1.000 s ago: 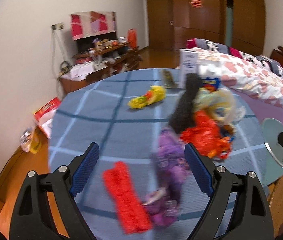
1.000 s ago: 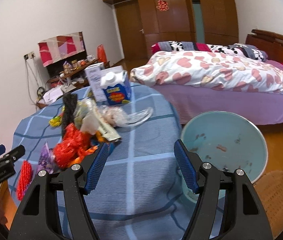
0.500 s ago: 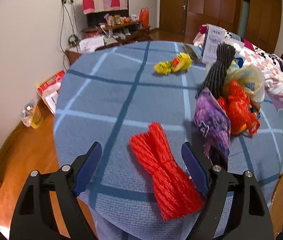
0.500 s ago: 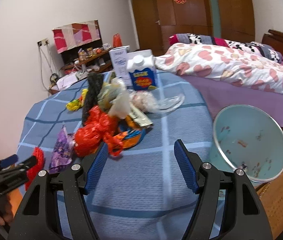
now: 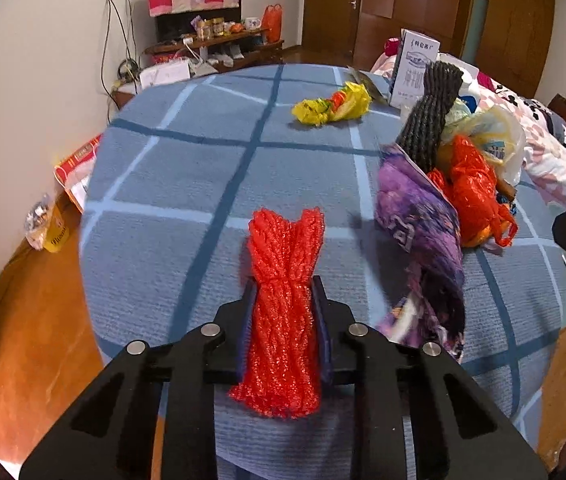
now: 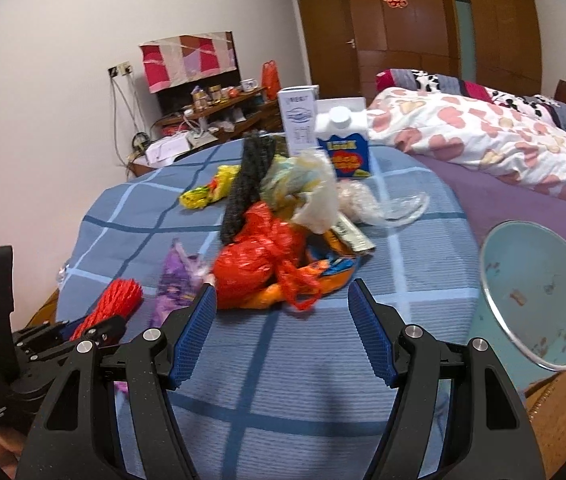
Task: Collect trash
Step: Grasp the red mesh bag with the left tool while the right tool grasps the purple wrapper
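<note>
A round table (image 5: 187,184) under a blue checked cloth fills the scene, with a bed (image 6: 495,148) beyond its far right side. Just off the table's right edge stands a pale blue waste bin (image 6: 539,292), open at the top and holding only a few scraps.

On the far right part of the table lies a heap of rubbish: a crumpled red plastic bag (image 6: 259,260), a black foam net (image 5: 429,116), a pale plastic bag (image 6: 307,188), and a purple wrapper (image 5: 423,220) sprawling toward the near edge. Behind the heap stand a white box (image 6: 298,116) and a blue-labelled carton (image 6: 343,144). A yellow wrapper (image 5: 331,106) lies apart, toward the far middle.

Near the table's near edge lies a red foam net (image 5: 283,280). The left gripper (image 5: 285,300) has clamped onto it, its jaws pinching the net's middle while both ends splay free. The right gripper (image 6: 283,332) hangs half-spread with nothing between its jaws, facing the red plastic bag just beyond its tips.

The step in hand appears to be the pick-up of the red net. Next it likely calls for a lift clear of the cloth and a carry right across the heap to the bin, releasing over the opening. The net is soft and springy, so a loose pinch could let it slip.
</note>
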`<state>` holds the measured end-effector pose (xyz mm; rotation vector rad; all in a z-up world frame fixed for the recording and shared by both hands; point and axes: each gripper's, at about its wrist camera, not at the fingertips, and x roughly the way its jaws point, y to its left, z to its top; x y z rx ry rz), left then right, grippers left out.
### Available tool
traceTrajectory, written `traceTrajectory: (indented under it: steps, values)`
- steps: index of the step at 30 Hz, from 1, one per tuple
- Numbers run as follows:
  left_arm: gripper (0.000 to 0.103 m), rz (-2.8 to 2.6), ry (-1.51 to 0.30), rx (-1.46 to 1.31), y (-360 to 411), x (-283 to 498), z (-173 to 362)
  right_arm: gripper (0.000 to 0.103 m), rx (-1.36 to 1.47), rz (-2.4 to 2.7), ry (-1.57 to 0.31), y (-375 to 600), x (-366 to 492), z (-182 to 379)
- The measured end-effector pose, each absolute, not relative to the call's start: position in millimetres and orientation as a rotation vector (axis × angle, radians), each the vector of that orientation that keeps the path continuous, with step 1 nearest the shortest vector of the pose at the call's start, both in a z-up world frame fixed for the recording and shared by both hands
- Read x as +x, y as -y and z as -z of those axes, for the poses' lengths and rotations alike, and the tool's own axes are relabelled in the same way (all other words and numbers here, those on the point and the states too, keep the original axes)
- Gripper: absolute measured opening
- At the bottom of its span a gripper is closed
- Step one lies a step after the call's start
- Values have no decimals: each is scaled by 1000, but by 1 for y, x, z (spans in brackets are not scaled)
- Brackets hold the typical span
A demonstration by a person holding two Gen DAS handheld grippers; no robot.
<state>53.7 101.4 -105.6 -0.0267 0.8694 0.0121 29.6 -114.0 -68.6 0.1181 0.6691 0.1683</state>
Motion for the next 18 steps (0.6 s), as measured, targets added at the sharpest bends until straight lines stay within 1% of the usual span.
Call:
traceTrajectory:
  steps: [10,13,16,18]
  values:
    - [25,-144,-760,37,-131,47,69,67,99,-300,-735,62,41,83]
    - [25,-177,-738,51,-140,43,62,64,104,-325,-756,48,47,86]
    - [25,-194,-724,54,-146,42,57,57,86,-335,-783,34,51,93]
    - [25,-196,-722,46,-148,42,56,48,85,-347,-809,28,53,98]
